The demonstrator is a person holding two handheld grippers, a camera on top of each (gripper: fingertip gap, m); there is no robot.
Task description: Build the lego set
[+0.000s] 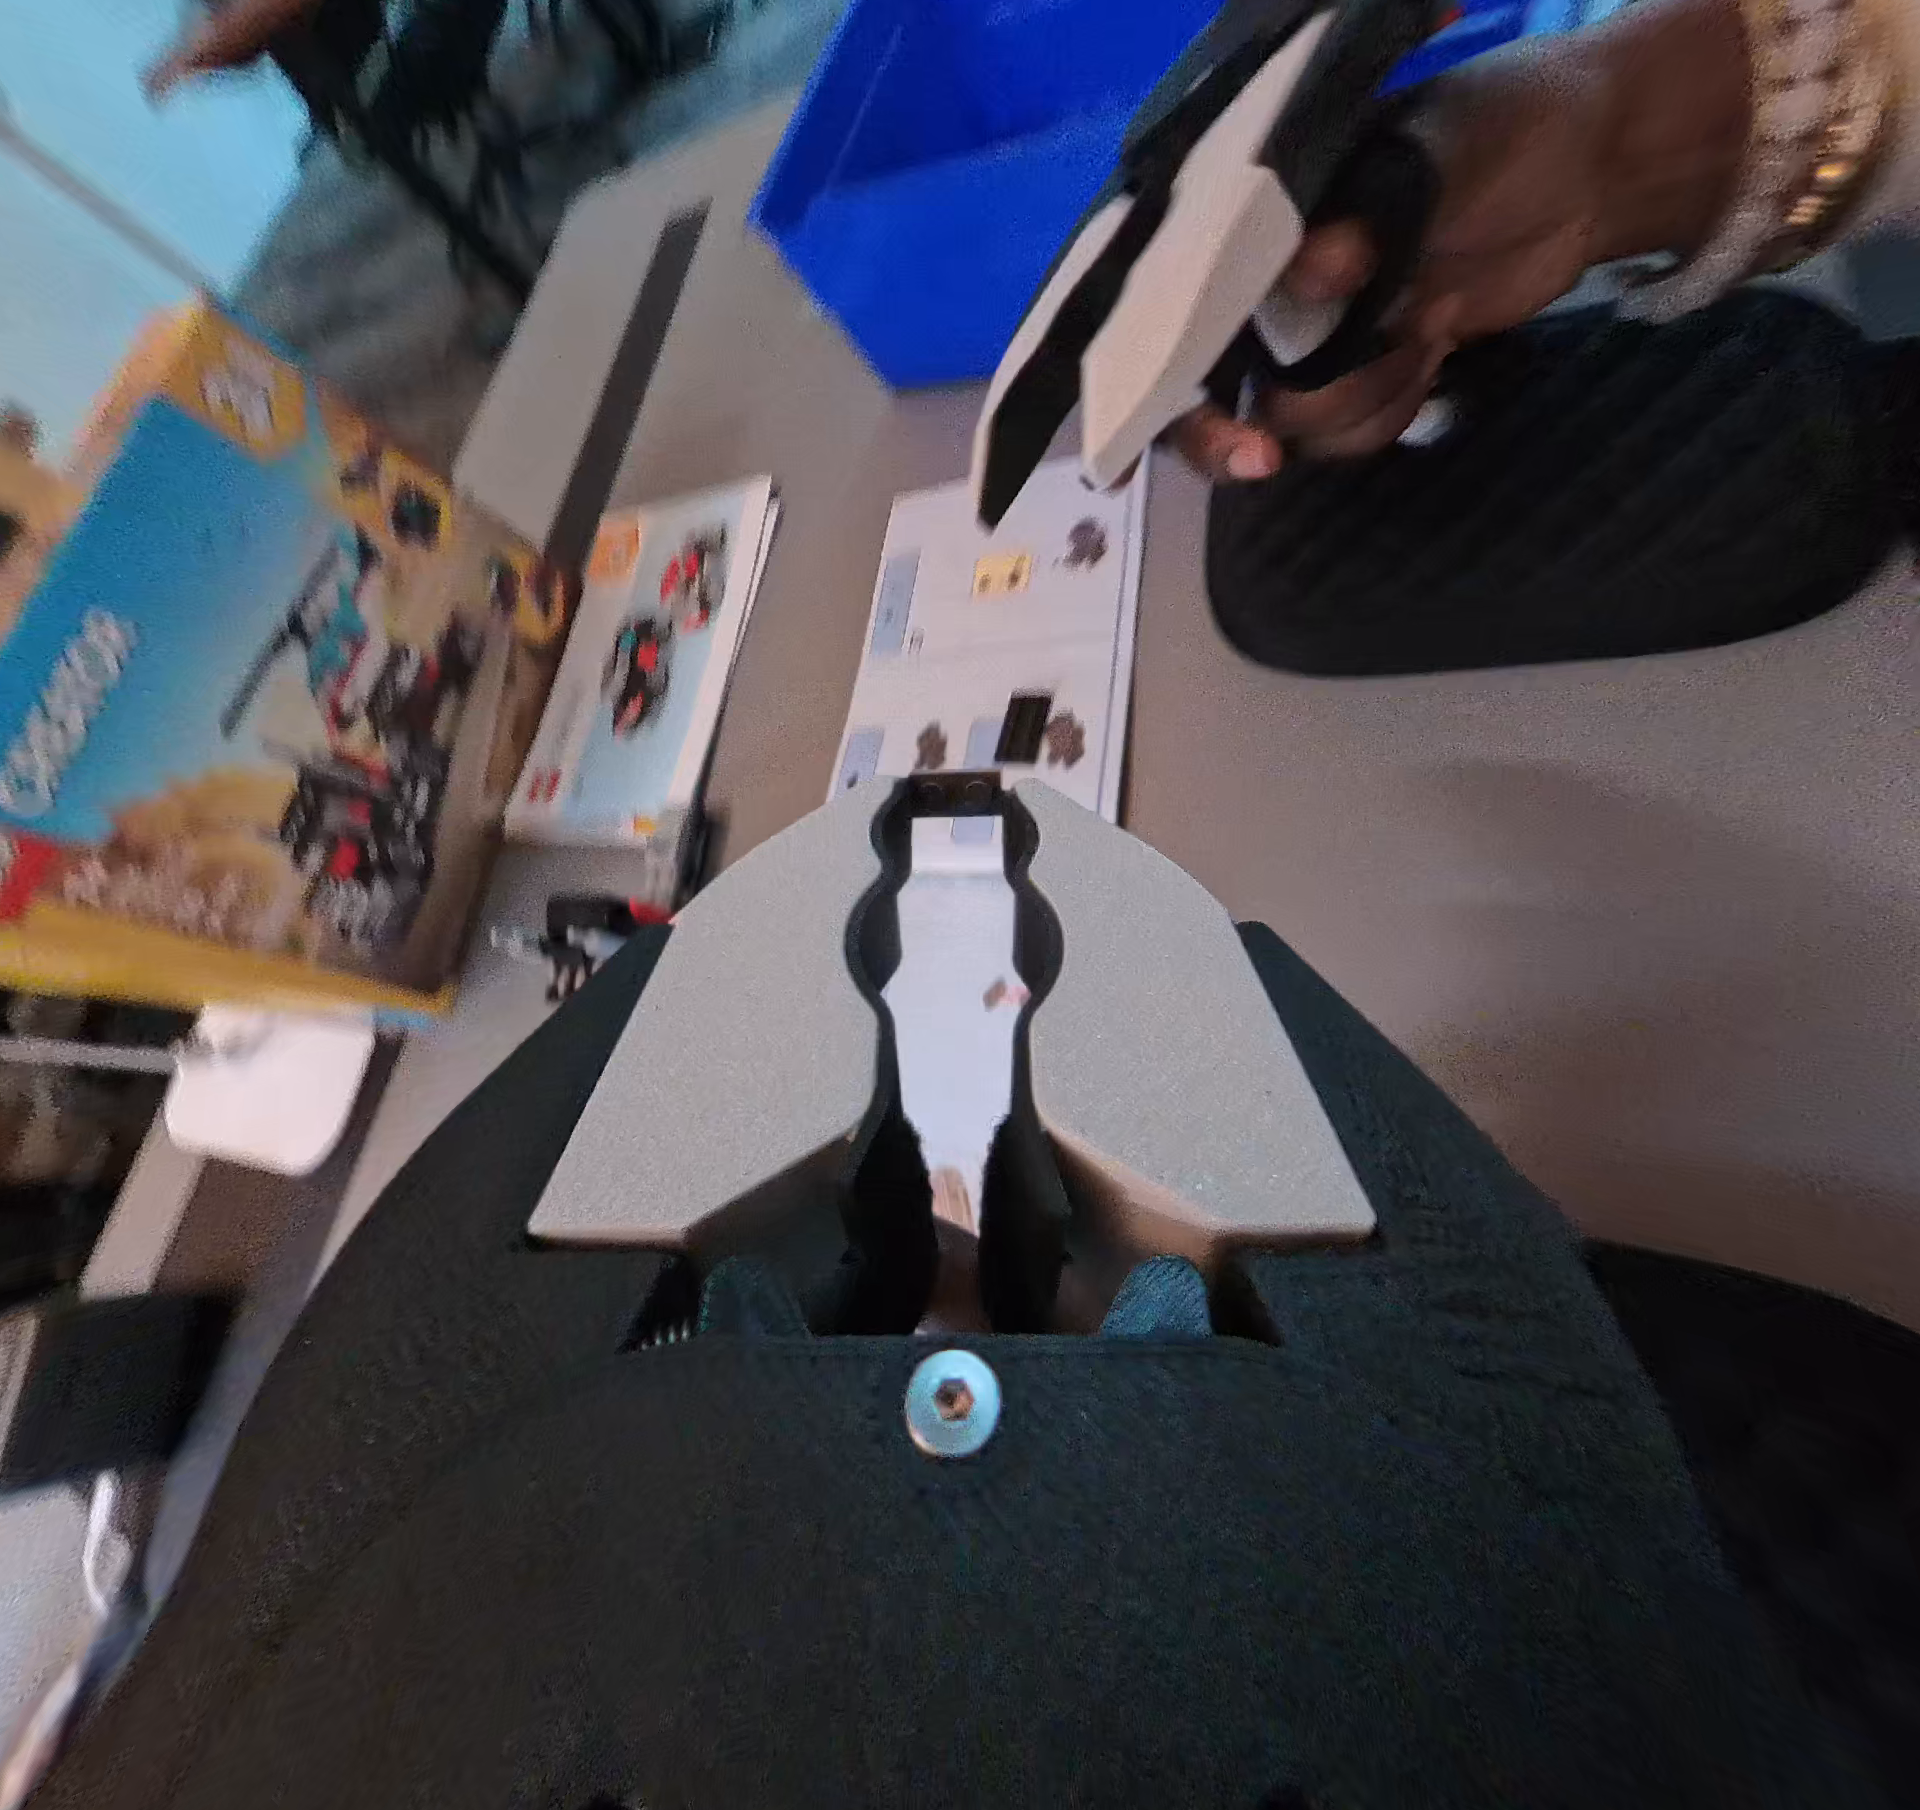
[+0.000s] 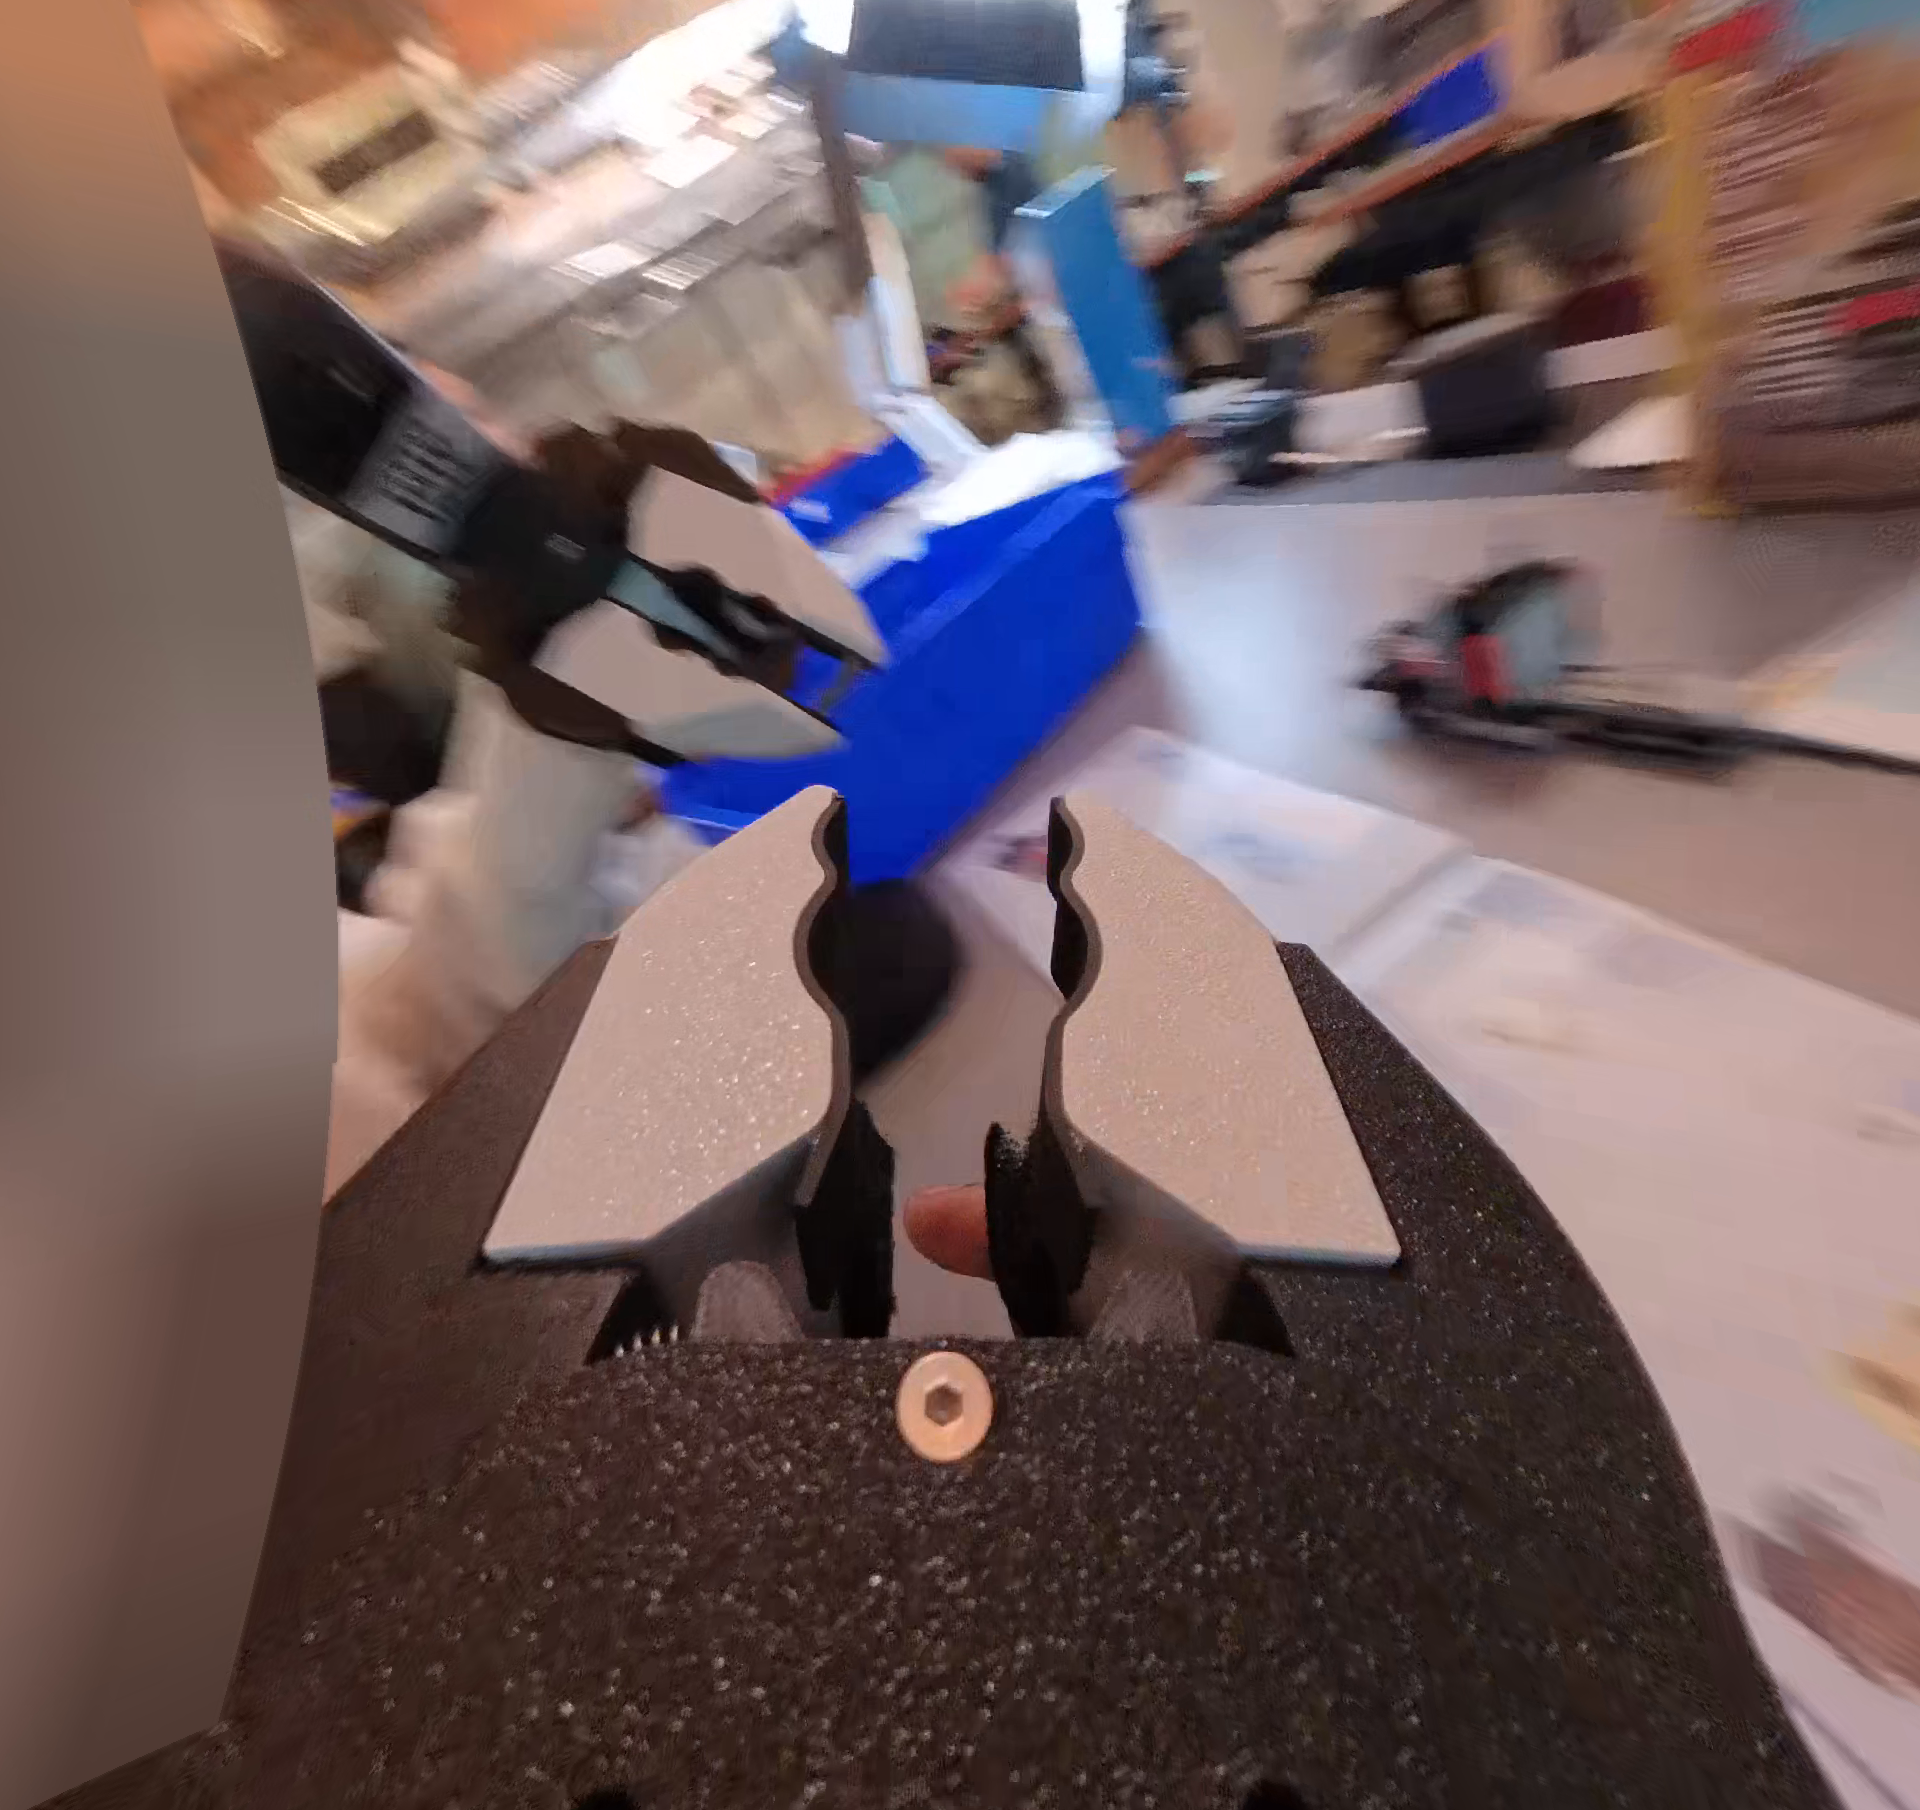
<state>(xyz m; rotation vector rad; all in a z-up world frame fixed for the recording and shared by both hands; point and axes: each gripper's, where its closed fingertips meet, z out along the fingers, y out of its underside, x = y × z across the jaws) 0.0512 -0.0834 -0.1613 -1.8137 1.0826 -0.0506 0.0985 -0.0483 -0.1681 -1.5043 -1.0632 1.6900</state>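
The left gripper is clenched on a small black lego piece pinched at its fingertips, held over the open instruction booklet on the grey table. At ten o'clock from it lie a second booklet and the lego box. Farther off, at one o'clock, a hand holds the right gripper in the air before the blue bin; its own camera shows its fingers parted with nothing between them.
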